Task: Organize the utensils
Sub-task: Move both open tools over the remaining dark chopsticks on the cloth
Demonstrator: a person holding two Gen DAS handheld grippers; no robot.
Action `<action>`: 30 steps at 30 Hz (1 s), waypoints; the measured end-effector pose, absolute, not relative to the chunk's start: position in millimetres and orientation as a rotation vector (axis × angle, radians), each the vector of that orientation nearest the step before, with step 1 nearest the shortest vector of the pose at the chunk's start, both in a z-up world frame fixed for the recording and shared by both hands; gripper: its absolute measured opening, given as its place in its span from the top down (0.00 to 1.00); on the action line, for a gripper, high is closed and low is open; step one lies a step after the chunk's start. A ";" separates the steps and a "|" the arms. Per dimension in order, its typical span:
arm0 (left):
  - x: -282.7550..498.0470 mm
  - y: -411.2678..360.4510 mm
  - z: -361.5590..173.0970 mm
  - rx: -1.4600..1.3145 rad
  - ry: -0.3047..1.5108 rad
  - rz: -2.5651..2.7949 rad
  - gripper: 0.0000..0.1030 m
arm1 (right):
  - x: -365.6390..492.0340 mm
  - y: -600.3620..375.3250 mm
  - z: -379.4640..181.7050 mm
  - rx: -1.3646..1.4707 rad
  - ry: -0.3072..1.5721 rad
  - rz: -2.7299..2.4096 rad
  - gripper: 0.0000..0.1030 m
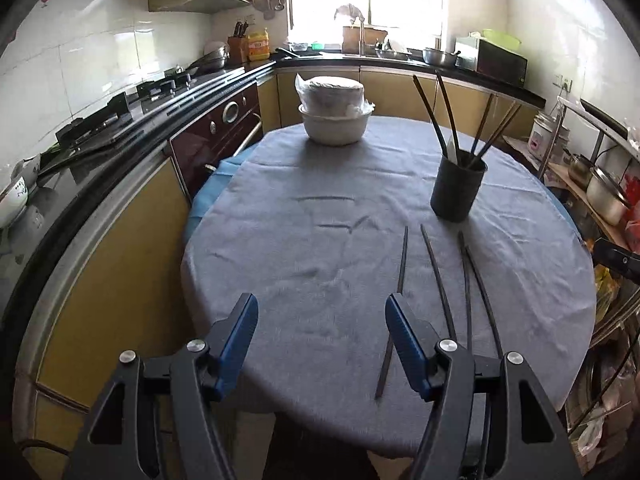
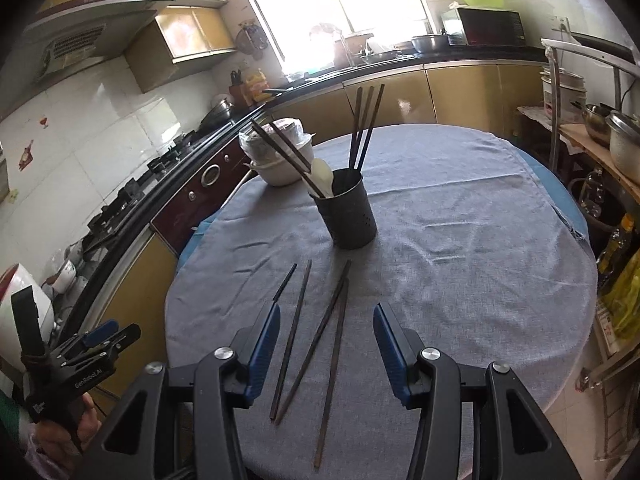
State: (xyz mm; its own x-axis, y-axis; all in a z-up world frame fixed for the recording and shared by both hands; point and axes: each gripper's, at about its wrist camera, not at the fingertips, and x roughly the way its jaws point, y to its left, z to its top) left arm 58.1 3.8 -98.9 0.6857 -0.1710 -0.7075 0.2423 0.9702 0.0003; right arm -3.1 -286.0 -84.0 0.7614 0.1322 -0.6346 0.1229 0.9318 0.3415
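Several dark chopsticks (image 2: 294,332) lie loose on the grey tablecloth (image 2: 460,264), fanned out in front of a black utensil holder (image 2: 349,216). The holder has several chopsticks and a white spoon (image 2: 323,177) standing in it. My right gripper (image 2: 326,318) is open and empty, hovering just above the loose chopsticks. My left gripper (image 1: 320,308) is open and empty over the near table edge, with the loose chopsticks (image 1: 440,280) to its right and the holder (image 1: 457,186) further back. The left gripper also shows at the lower left of the right wrist view (image 2: 106,334).
A white bowl stack wrapped in plastic (image 1: 334,110) stands at the table's far side. A black counter with stove (image 1: 120,116) runs along the left. A shelf with metal pots (image 2: 612,132) and bottles (image 2: 618,264) stands right of the table.
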 end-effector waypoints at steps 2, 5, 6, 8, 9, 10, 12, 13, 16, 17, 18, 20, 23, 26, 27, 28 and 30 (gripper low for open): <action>57.2 3.2 -102.3 0.098 0.791 -0.235 0.35 | -4.6 -285.5 -88.4 0.381 0.724 0.005 0.50; 55.5 1.7 -104.1 0.101 0.796 -0.240 0.35 | -7.1 -286.8 -93.9 0.394 0.738 0.001 0.50; 55.2 0.7 -103.6 0.104 0.794 -0.241 0.35 | -7.5 -287.4 -95.1 0.394 0.741 -0.001 0.50; 54.1 -0.9 -103.0 0.110 0.788 -0.243 0.35 | -8.2 -288.0 -95.8 0.394 0.743 -0.004 0.50; 53.5 -1.5 -103.4 0.112 0.786 -0.245 0.35 | -8.1 -288.4 -96.2 0.394 0.744 -0.003 0.50; 53.2 -2.1 -103.7 0.114 0.787 -0.246 0.35 | -8.0 -288.4 -96.7 0.397 0.745 -0.002 0.50; 53.0 -3.1 -105.1 0.116 0.793 -0.248 0.35 | -6.9 -288.0 -97.6 0.400 0.748 0.000 0.50; 53.1 -3.2 -105.4 0.117 0.794 -0.249 0.35 | -6.5 -287.8 -98.3 0.400 0.750 0.002 0.50; 54.0 -5.1 -106.4 0.124 0.797 -0.247 0.35 | -4.7 -285.3 -100.9 0.395 0.756 0.010 0.50; 54.5 -6.0 -106.8 0.126 0.798 -0.248 0.35 | -3.4 -284.6 -102.1 0.397 0.760 0.014 0.50; 54.9 -7.0 -107.1 0.130 0.798 -0.248 0.35 | -2.4 -283.8 -102.8 0.400 0.762 0.016 0.50; 55.7 -8.7 -108.0 0.136 0.799 -0.248 0.35 | 0.4 -281.5 -104.6 0.401 0.766 0.024 0.50; 57.0 -10.6 -110.7 0.139 0.805 -0.247 0.35 | 6.3 -275.9 -107.6 0.394 0.779 0.039 0.50; 59.4 -12.6 -115.2 0.146 0.818 -0.246 0.35 | 11.5 -270.8 -111.5 0.386 0.793 0.047 0.50; 60.5 -13.1 -116.7 0.148 0.823 -0.245 0.35 | 14.1 -269.2 -114.0 0.385 0.804 0.048 0.50; 61.5 -13.4 -118.4 0.149 0.827 -0.245 0.35 | 16.6 -267.8 -116.7 0.384 0.813 0.049 0.50; 63.9 -14.0 -121.2 0.151 0.835 -0.244 0.35 | 20.3 -265.8 -122.2 0.387 0.828 0.052 0.50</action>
